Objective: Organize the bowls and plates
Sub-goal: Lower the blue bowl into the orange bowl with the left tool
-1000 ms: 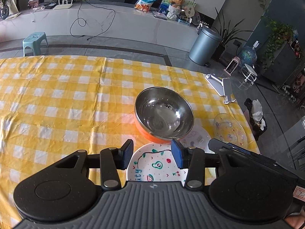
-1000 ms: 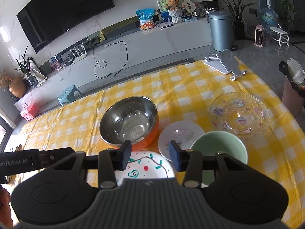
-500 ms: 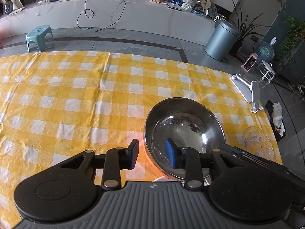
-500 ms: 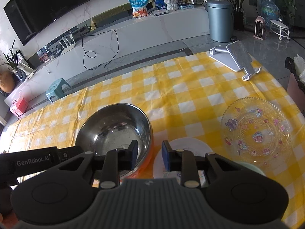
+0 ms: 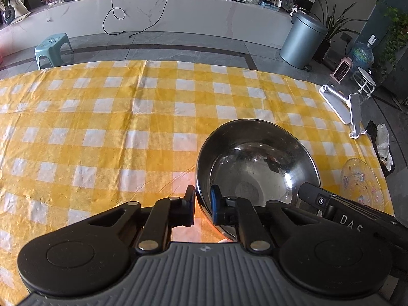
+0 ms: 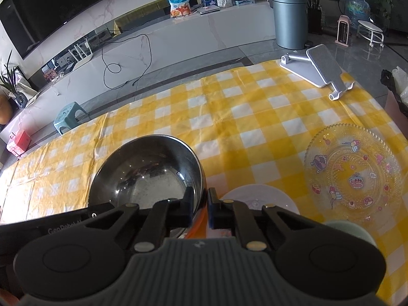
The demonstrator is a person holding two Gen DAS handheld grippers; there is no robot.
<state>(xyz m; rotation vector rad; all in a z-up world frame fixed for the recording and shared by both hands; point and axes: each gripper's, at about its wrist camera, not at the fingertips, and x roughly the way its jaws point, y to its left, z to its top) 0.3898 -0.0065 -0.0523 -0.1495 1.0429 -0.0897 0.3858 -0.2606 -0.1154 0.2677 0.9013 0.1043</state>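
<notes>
Between each tool's closing jaws sits the rim of the steel bowl (image 5: pixel 257 163): left tool (image 5: pixel 202 205) narrow on its near-left edge, right tool (image 6: pixel 200 207) narrow on its near-right edge. This looks like the grasp step; next probably comes a level two-handed lift, clear of the white plate (image 6: pixel 260 197) just right of the right tool.

— What sits at the table's far right corner?
— A white folding stand (image 6: pixel 317 70), lying on the yellow checked tablecloth (image 5: pixel 107 127).
— And past the far edge?
— A grey bin (image 6: pixel 289 20), a small teal stool (image 5: pixel 52 48), and a black cable (image 5: pixel 132 12) on the floor.
</notes>
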